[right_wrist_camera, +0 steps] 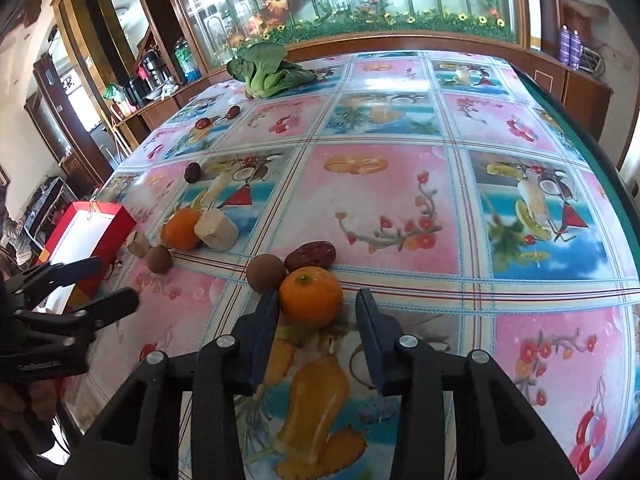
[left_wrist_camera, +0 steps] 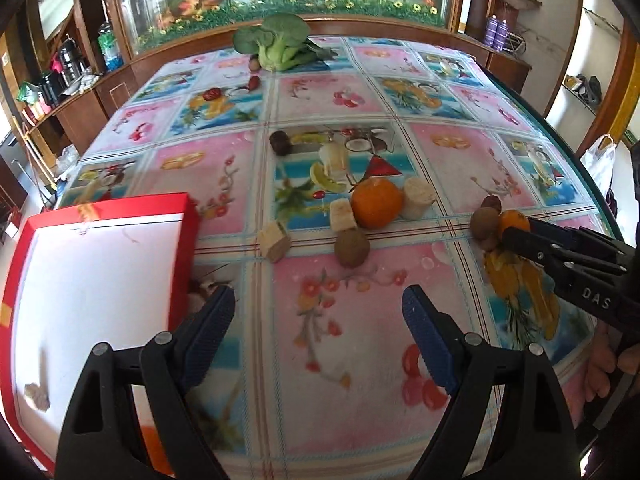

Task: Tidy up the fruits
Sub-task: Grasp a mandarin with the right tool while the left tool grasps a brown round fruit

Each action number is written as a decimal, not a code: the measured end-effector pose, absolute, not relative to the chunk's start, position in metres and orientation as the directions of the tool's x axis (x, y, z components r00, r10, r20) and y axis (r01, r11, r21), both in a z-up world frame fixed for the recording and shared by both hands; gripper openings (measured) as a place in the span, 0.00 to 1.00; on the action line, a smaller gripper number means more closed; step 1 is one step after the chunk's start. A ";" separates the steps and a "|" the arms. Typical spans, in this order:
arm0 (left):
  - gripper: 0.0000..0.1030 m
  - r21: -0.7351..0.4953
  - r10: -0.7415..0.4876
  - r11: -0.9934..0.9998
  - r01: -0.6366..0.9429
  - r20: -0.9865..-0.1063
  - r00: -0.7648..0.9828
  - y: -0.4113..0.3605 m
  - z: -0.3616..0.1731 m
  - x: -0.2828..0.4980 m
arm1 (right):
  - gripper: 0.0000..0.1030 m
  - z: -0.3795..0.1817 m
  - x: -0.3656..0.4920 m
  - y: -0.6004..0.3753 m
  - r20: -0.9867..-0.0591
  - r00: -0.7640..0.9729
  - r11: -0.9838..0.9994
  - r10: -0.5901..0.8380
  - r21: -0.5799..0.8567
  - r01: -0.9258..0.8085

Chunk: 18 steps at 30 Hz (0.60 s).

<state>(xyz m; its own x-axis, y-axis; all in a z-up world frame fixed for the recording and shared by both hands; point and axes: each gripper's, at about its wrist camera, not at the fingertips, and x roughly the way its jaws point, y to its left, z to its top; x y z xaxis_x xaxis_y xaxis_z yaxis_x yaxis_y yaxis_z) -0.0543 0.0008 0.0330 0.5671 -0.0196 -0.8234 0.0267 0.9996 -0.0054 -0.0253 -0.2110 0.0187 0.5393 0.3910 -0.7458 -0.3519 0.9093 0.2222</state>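
Right wrist view is showing the right gripper [right_wrist_camera: 316, 308] straddling a small orange [right_wrist_camera: 311, 297], its jaws standing wide with a gap on the right side and the left pad nearly touching the peel. A brown round fruit [right_wrist_camera: 263, 273] and a red date [right_wrist_camera: 311, 254] are crowding it, so the jaws should be centring on the orange before squeezing, lest the neighbours roll. The left gripper [left_wrist_camera: 318, 306] is hovering wide and empty beside the red box [left_wrist_camera: 100, 280], likely where the fruit is going.

Two low fisheye wrist views, facing cabinet, sharing the table [left_wrist_camera: 344, 344]
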 end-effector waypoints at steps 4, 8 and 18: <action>0.75 -0.032 -0.042 0.999 0.027 -0.840 0.542 -0.001 0.024 -0.043 | 0.36 0.020 -0.028 -0.207 -0.747 0.543 0.909 0.384 0.202 -0.365; 0.69 -0.035 -0.048 0.999 0.034 -0.838 0.543 -0.005 0.021 -0.034 | 0.37 0.021 -0.027 -0.206 -0.745 0.542 0.908 0.389 0.209 -0.364; 0.50 -0.012 -0.029 0.999 0.033 -0.827 0.561 -0.008 0.017 -0.020 | 0.36 0.021 -0.026 -0.205 -0.743 0.546 0.907 0.388 0.201 -0.371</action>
